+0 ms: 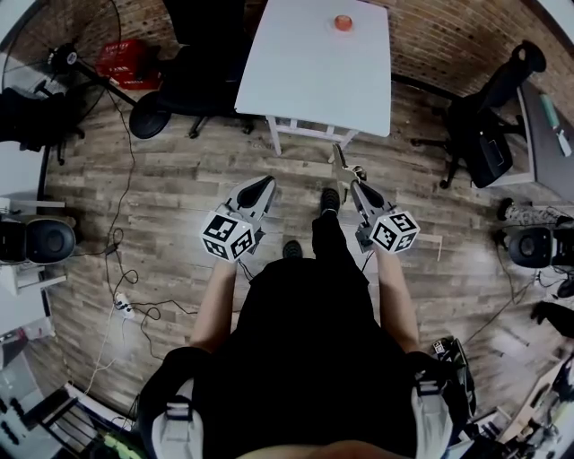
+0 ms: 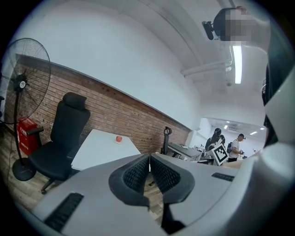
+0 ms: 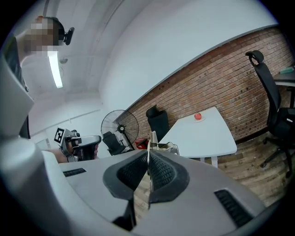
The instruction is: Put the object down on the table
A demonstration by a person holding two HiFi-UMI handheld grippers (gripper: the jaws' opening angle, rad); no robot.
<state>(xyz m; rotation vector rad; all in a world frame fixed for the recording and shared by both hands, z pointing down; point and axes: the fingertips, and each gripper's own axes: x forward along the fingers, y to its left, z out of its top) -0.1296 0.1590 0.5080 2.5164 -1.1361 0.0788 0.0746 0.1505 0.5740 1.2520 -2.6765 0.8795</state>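
Presently your right gripper (image 3: 148, 161) pinches a thin, metallic-looking object (image 3: 153, 141) by its near end, short of the table (image 1: 305, 81). Your left gripper (image 2: 149, 166) is pressed together, empty. Probably light, stiff and slippery (kind unclear), so keep hold on the flat part.

The table (image 1: 314, 81) is white, the round item (image 1: 343, 22) orange-red, the object (image 3: 154, 138) pale grey.

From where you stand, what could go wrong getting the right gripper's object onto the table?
1. The right gripper pinches a thin metal piece by one end; it may twist or slip while carried.
2. The white table lies ahead, not under the gripper; an early release drops it on the wood floor.
3. A small red object sits at the table's far end; set down short of it.
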